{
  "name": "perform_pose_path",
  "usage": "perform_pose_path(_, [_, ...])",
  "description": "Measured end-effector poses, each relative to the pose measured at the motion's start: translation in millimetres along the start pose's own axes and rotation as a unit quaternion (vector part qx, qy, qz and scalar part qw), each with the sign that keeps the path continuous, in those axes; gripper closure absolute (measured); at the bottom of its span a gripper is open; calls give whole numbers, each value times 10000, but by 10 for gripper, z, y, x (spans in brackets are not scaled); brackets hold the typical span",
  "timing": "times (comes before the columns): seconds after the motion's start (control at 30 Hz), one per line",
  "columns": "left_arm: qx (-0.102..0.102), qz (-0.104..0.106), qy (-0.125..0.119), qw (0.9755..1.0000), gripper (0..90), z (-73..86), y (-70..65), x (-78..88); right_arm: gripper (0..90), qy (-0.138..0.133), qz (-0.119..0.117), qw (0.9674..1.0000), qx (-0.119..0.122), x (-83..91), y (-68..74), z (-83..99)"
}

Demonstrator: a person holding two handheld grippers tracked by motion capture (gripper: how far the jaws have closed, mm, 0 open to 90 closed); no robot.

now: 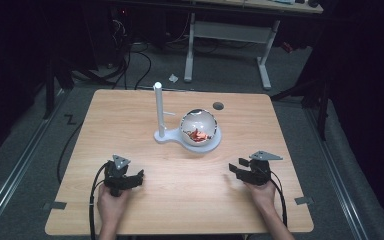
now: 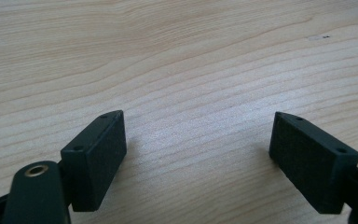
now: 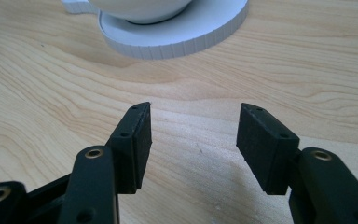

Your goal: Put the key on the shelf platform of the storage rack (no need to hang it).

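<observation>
While both hands rest near the bottom of the high view, the work in hand seems not yet begun: the left gripper (image 1: 141,174) sits at lower left and the right gripper (image 1: 234,167) at lower right, each low over the wooden table (image 1: 130,115) and well apart from the thing they face. That thing is a clear round bowl (image 1: 198,125) near the frame's centre, sitting on the disc of a white stand (image 1: 172,137) whose post (image 1: 158,107) rises just left of it; small red pieces (image 1: 198,135) lie inside, too small to name. In the left gripper view the jaws stand spread wide with only bare wood grain between them. In the right gripper view the jaws are parted more narrowly, nothing between the pads (image 3: 140,140), and the stand's ribbed white rim (image 3: 177,44) lies across the upper part of the frame, so this gripper is probably aimed at the bowl. Most likely the stand keeps the rounded bowl from rolling.
</observation>
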State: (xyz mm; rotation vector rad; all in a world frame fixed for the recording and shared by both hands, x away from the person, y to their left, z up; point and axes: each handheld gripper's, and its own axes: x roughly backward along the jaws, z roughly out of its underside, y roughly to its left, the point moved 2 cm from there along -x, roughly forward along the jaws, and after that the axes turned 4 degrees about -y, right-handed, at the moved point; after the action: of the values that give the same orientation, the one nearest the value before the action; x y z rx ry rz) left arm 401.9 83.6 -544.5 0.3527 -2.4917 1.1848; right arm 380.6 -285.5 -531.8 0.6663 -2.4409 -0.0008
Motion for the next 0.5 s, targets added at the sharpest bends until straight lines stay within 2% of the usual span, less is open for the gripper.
perform_pose_path(0.5, [2,-3,-2,10000,190,0,0,0,429,323,280,9989,213,-100,8,74])
